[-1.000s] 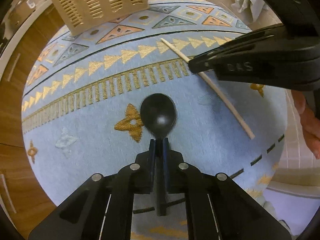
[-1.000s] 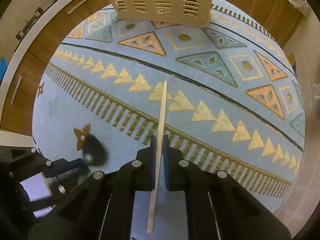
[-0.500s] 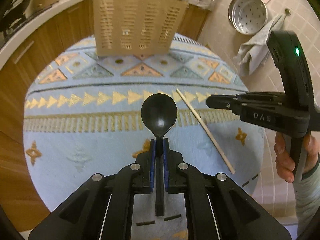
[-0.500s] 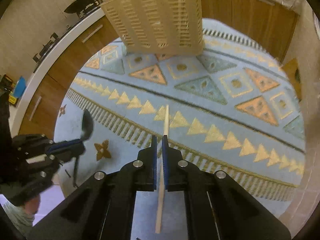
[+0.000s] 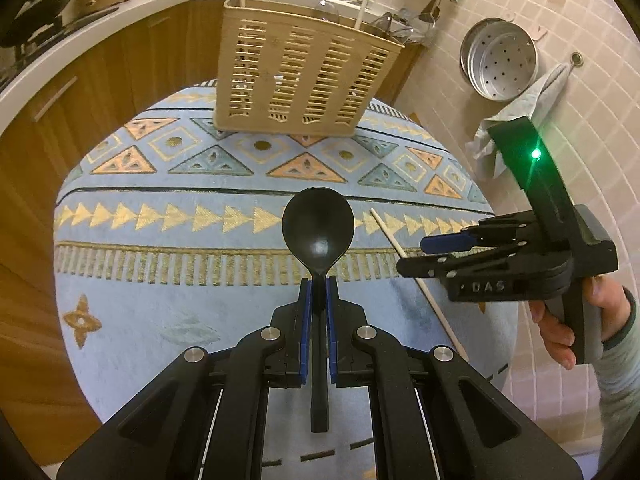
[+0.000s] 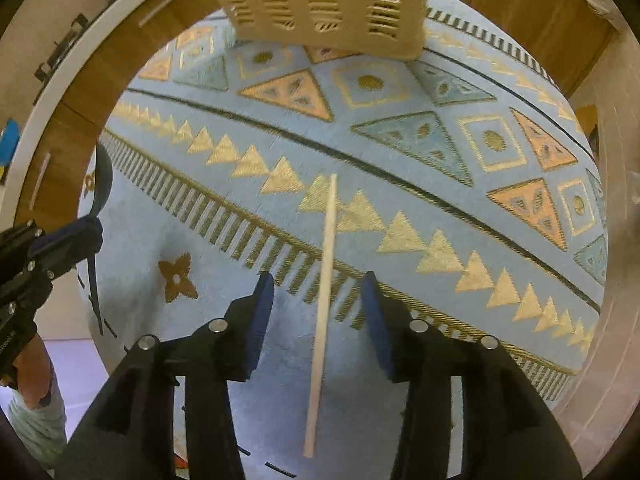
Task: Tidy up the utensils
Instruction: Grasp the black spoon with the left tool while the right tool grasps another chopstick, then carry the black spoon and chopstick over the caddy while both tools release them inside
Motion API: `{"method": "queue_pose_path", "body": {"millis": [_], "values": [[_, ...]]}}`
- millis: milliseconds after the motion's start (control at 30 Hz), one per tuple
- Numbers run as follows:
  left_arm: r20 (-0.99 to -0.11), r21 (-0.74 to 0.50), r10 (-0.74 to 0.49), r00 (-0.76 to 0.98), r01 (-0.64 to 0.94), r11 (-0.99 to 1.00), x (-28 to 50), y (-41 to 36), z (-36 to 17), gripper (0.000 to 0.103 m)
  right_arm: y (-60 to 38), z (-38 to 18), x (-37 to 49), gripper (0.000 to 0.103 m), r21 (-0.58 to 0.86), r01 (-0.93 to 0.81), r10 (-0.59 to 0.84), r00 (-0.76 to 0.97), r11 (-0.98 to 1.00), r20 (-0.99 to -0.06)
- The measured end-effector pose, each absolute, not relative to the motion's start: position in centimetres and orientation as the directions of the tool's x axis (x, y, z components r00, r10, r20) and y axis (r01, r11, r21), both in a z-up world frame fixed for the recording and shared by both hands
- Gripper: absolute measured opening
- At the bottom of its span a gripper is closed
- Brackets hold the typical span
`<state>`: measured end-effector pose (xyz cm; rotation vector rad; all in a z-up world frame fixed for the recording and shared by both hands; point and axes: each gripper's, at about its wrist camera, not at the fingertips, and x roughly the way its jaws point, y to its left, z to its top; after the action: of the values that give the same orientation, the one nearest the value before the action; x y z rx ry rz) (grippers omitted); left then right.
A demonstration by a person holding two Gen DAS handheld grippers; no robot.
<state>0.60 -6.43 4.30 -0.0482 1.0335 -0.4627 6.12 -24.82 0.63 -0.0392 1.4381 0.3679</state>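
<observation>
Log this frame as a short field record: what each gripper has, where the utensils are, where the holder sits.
left gripper: shut on the black spoon, bowl forward, lifted above the cloth
right gripper: open, fingers either side of the chopstick, not gripping it
chopstick: lying flat on the blue patterned tablecloth
utensil basket: beige, slotted, upright at the far edge of the table, already holding a few utensils
spoon placed: not yet
chopstick placed: not yet
</observation>
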Motion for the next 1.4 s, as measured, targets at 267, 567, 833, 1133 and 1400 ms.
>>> {"method": "queue_pose_path", "body": {"millis": [267,567,833,1133,1400], "values": [[-0.798,-0.3,-0.432,0.419,0.345,0.889,1.4,-5.3,3.7,0.005,-21.5,0.0,5.4,0.004,0.117,-0.339,0.142,0.049,0.934,-0.989],[-0.73,-0.286,-0.447,0.517,0.363,0.887,1.9,-4.0,6.7,0.005,-23.0,5.2,3.5,0.004,0.241,-0.38,0.343,0.227,0.893,-0.912],[-0.519,-0.306,-0.489,0.702,0.381,0.872,2.6,-2.7,12.8,0.005,-27.1,12.3,1.6,0.004,0.404,-0.417,0.578,0.511,0.814,-0.636],[-0.269,-0.244,-0.503,0.821,0.447,0.861,5.3,-5.7,19.6,0.005,-27.3,21.4,5.7,0.004,0.327,-0.464,0.56,0.757,0.823,-0.336],[-0.051,-0.221,-0.343,0.938,0.325,0.92,9.1,-8.1,20.2,0.005,-26.7,23.5,10.7,0.004,0.191,-0.311,0.341,0.928,0.931,-0.149]]}}
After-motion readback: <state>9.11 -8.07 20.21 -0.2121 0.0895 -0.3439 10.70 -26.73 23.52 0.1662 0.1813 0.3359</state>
